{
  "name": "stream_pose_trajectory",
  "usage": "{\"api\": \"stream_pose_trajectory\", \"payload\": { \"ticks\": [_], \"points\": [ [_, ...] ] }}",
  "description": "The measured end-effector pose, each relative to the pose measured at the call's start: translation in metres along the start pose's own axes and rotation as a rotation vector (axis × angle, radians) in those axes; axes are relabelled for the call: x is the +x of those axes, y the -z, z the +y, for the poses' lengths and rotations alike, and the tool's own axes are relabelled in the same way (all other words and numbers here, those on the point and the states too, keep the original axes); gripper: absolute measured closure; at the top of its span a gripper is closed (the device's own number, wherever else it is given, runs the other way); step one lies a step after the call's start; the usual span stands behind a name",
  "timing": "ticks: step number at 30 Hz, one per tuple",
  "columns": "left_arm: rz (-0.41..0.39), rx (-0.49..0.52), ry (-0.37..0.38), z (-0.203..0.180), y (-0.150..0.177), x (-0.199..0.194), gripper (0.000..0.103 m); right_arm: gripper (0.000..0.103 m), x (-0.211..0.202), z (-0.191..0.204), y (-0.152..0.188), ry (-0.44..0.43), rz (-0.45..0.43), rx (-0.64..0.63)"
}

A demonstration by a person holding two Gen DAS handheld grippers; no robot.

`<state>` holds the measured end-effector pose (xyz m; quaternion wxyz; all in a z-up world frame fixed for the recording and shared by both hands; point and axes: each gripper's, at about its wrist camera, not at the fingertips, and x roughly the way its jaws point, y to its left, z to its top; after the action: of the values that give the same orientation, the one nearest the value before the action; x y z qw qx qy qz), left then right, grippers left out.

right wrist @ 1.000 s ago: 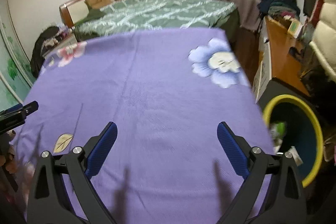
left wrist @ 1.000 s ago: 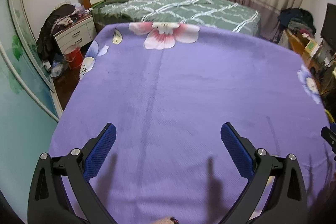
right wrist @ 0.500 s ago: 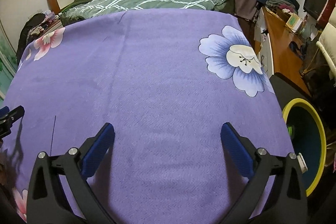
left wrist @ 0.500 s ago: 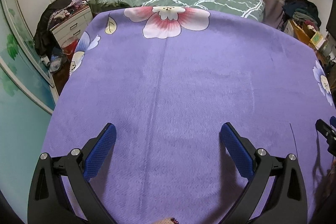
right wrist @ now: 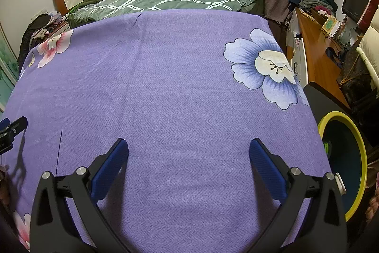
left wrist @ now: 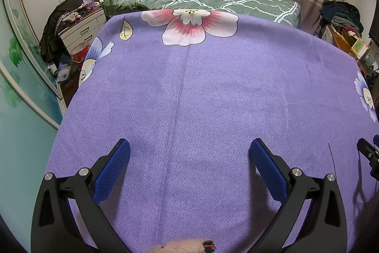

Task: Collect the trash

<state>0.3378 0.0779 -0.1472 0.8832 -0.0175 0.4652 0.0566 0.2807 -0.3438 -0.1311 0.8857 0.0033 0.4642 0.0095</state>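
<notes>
Tools, left [left wrist: 189, 153] and right [right wrist: 188, 152], gape wide, empty, over bare purple floral cloth [right wrist: 180, 91]. Judgement: no trash left here; next, check the yellow-rimmed bin [right wrist: 355, 134] at right edge.

Black hand-held gripper [left wrist: 189, 153], blue pads [left wrist: 113, 172] (textured)

- We see a round trash bin [right wrist: 355, 158] with a yellow rim and dark blue inside, beside the purple cloth's right edge.
- Small bits lie inside it.
</notes>
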Motion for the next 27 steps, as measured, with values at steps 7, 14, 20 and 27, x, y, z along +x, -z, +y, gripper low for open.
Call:
{"api": "stream_pose_trajectory", "payload": {
  "ticks": [7,14,20,27],
  "points": [
    [0.000,0.000,0.000,0.0003,0.0001,0.0000,0.003,0.005,0.0000,0.0005,-0.0001,0.000,0.000,0.000],
    [0.000,0.000,0.000,0.0003,0.0002,-0.0001,0.003,0.005,0.0000,0.0005,-0.0001,0.000,0.000,0.000],
    [-0.001,0.001,0.005,0.0014,0.0004,-0.0004,0.003,0.005,0.0001,0.0006,-0.0002,0.000,0.000,0.000],
    [-0.001,0.001,0.004,0.0014,0.0006,-0.0006,0.003,0.005,0.0001,-0.0001,-0.0002,0.000,0.000,0.000]
  ]
}}
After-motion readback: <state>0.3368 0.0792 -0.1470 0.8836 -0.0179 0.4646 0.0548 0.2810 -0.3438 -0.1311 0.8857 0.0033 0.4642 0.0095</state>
